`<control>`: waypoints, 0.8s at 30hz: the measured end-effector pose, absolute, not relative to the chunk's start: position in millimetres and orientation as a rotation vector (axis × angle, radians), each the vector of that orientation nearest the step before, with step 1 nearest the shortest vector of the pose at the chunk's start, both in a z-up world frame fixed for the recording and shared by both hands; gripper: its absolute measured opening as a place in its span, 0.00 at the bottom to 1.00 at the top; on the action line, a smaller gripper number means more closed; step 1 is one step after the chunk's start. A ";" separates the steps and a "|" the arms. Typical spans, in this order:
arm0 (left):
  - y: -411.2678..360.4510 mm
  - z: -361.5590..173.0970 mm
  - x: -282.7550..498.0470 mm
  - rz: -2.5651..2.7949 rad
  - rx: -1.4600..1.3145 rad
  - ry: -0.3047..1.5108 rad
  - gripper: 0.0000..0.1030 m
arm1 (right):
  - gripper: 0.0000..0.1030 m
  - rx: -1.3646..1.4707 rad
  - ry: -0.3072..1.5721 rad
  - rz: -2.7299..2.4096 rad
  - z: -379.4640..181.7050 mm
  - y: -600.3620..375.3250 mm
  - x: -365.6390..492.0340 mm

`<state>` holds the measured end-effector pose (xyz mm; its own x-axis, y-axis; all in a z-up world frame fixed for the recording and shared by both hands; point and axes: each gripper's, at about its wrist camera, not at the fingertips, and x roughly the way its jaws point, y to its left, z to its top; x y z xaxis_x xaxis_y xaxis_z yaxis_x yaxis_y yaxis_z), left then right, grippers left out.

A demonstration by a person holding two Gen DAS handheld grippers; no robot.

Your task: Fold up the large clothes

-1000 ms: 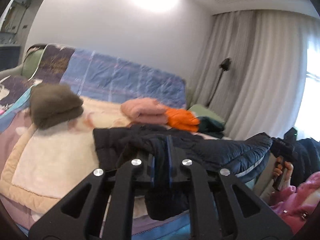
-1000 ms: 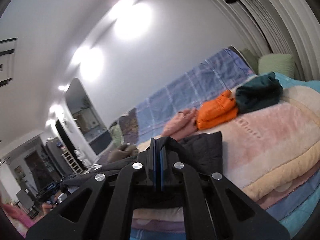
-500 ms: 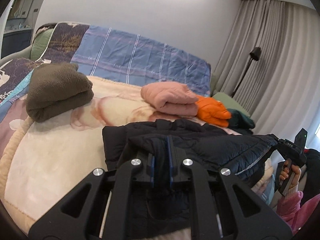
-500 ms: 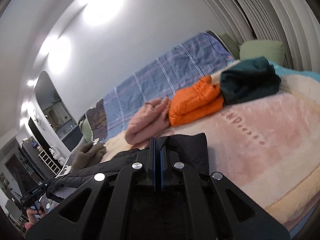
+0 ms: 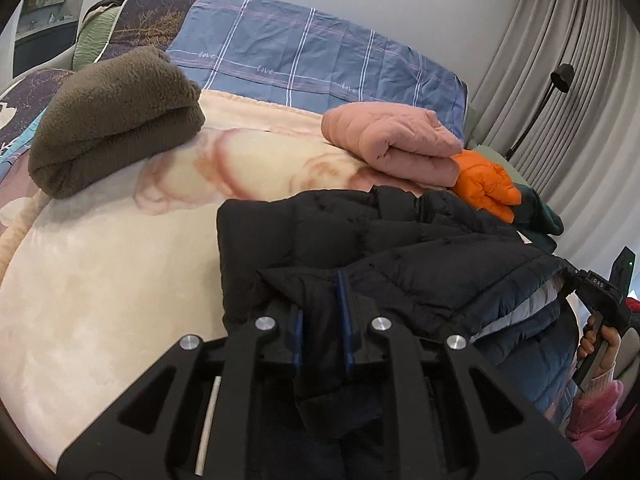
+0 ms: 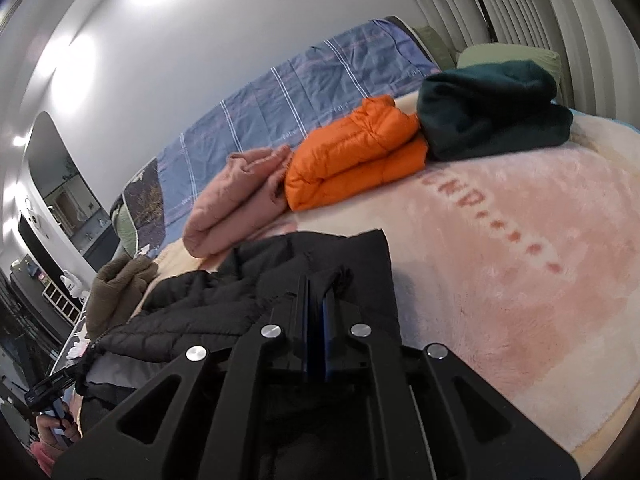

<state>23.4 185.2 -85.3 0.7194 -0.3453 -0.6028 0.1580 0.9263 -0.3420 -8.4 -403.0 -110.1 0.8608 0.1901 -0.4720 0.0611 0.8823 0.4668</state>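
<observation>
Now both grippers carry the black jacket (image 5: 400, 248) onto the blanket (image 5: 100, 280). Left gripper (image 5: 322, 312): jaws narrow and opening, a fold of jacket between the pads, seemingly pinched. Right gripper (image 6: 316, 312): jaws nearly closed on another edge (image 6: 332, 280). Ahead of both, the far half already lies flat. Beyond sit folded piles: brown (image 5: 112, 116), pink (image 5: 396, 140), orange (image 6: 356, 152), green (image 6: 492, 108). Judging by this, a fold is being laid; next, lower the held edge over the flat half, release, smooth.

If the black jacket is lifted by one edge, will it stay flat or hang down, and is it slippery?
The black jacket will probably hang down: it already drapes and creases between the left tongs and right tongs. Its quilted puffiness suggests it is light for its bulk. The smooth shell may be slippery; the left jaws are opening with fabric between them.
</observation>
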 end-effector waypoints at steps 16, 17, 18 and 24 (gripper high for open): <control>187.1 -41.6 -11.5 -0.282 -0.251 0.585 0.57 | 0.24 0.470 0.494 0.015 -95.1 -413.3 -41.2; 187.0 -38.6 -15.7 -0.280 -0.246 0.575 0.57 | 0.24 0.461 0.488 0.018 -92.5 -412.6 -45.7; 186.9 -34.8 -21.3 -0.284 -0.244 0.562 0.57 | 0.24 0.455 0.486 0.020 -90.2 -411.4 -48.2; 172.3 -19.2 -48.8 -0.467 -0.233 0.553 0.49 | 0.24 0.407 0.498 0.108 -79.8 -399.3 -66.7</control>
